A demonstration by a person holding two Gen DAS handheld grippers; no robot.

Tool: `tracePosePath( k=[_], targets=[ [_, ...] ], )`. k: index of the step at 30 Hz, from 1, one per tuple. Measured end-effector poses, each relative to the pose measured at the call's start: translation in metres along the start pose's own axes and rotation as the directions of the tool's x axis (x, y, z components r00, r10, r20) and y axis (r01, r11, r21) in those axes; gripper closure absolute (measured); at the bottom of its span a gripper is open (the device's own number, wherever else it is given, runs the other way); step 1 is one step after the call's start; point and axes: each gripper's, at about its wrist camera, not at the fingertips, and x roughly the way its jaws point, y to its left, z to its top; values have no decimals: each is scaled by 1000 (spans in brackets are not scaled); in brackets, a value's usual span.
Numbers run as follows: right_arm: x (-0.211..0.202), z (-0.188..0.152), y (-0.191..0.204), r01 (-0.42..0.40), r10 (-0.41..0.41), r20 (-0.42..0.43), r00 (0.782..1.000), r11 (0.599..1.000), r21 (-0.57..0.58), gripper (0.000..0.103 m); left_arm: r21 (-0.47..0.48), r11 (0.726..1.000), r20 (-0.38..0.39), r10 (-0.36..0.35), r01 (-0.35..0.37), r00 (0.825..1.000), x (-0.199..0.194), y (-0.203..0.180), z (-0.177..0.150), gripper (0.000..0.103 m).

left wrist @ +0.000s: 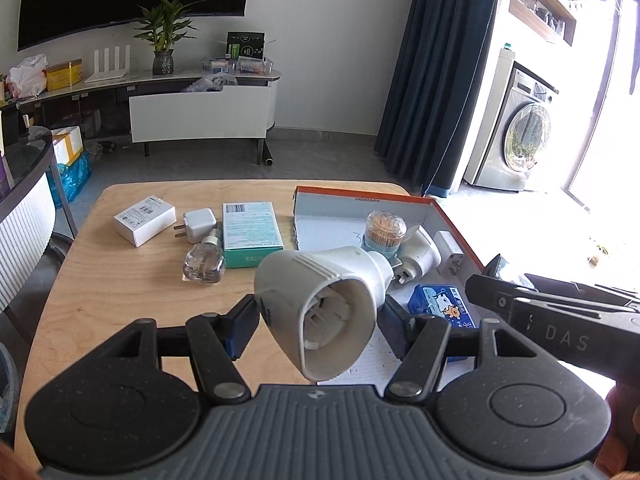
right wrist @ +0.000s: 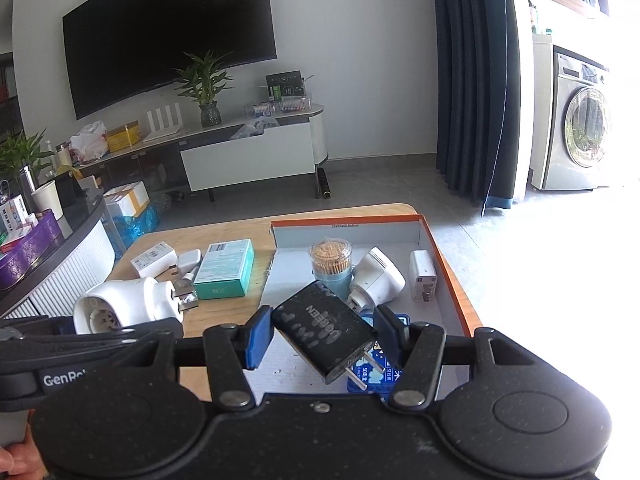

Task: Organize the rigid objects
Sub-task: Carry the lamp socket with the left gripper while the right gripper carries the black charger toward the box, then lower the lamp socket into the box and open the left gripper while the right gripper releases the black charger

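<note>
Sunlit from a doorway beside a washing machine (right wrist: 580, 128), the living room framed a wooden surface (left wrist: 120, 300) where small electrical goods were being sorted into an orange-rimmed box (left wrist: 448, 216). The left gripper (left wrist: 316, 320) had its jaws clamped across a white plug-in vaporiser (left wrist: 320, 300), held above the near edge of the box. The right gripper (right wrist: 320, 332) had its jaws closed on a black charger (right wrist: 324, 332), tilted, prongs toward the camera, over the box. Both looked light, stiff plastic shells; the vaporiser's rounded, tapering body seemed liable to slip, so its ribbed waist appeared the safer hold. A glass bottle (left wrist: 204, 264) on the surface looked fragile, best taken across its flat sides.
</note>
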Motion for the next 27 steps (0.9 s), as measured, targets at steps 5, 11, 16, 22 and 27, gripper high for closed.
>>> tracePosePath(
  k=[5, 11, 16, 22, 27],
  targets=[
    [5, 3, -8, 15, -15, -9, 1000, 1000, 11, 36, 9, 1000, -12, -19, 19, 1000, 7, -7, 2, 38],
    [9, 6, -20, 37, -37, -20, 999, 999, 25, 36, 20, 999, -29, -42, 42, 999, 17, -19, 6, 38],
    [13, 11, -28, 52, -51, -23, 998, 998, 36, 36, 28, 998, -40, -56, 58, 998, 24, -25, 9, 38],
    [17, 14, -31, 52, -51, -24, 998, 998, 39, 36, 33, 998, -46, -60, 62, 997, 31, -30, 16, 38],
    [22, 23, -36, 50, -49, -22, 999, 998, 49, 36, 36, 997, -44, -61, 62, 997, 35, -32, 24, 38]
  ],
)
